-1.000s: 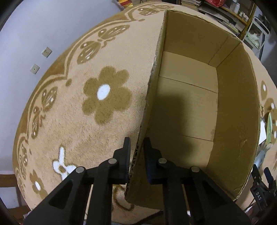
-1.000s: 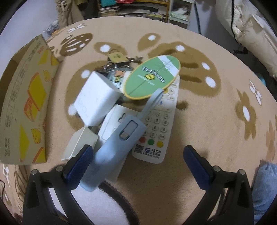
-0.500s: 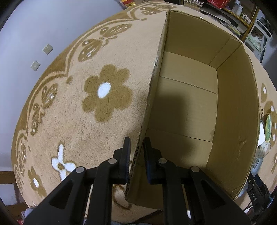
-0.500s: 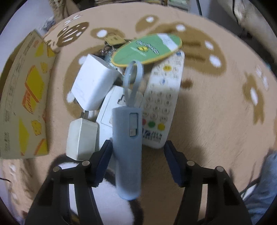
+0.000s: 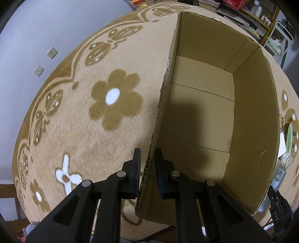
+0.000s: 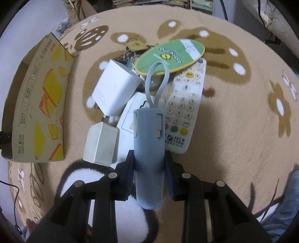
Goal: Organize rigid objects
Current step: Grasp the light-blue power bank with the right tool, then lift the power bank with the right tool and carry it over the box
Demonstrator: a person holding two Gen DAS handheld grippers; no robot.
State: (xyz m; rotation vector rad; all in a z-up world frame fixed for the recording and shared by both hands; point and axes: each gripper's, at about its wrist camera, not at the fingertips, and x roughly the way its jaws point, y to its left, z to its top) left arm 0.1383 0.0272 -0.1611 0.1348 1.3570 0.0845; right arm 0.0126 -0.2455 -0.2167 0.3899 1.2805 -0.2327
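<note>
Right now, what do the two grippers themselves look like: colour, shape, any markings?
Both are matte black plastic. The left gripper has flat black jaws with fine ribbing on the inner faces, on angular link arms with triangular cut-outs and round silver pivot pins. The right gripper has the same arms and pins, but its jaws carry dark blue pads. No cables, sleeves or markings show on either.

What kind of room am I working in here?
Most likely a lived-in home room, worked at floor level: a plush flower-patterned carpet, cluttered shelves behind the cardboard box, and wall sockets low on the wall.
</note>
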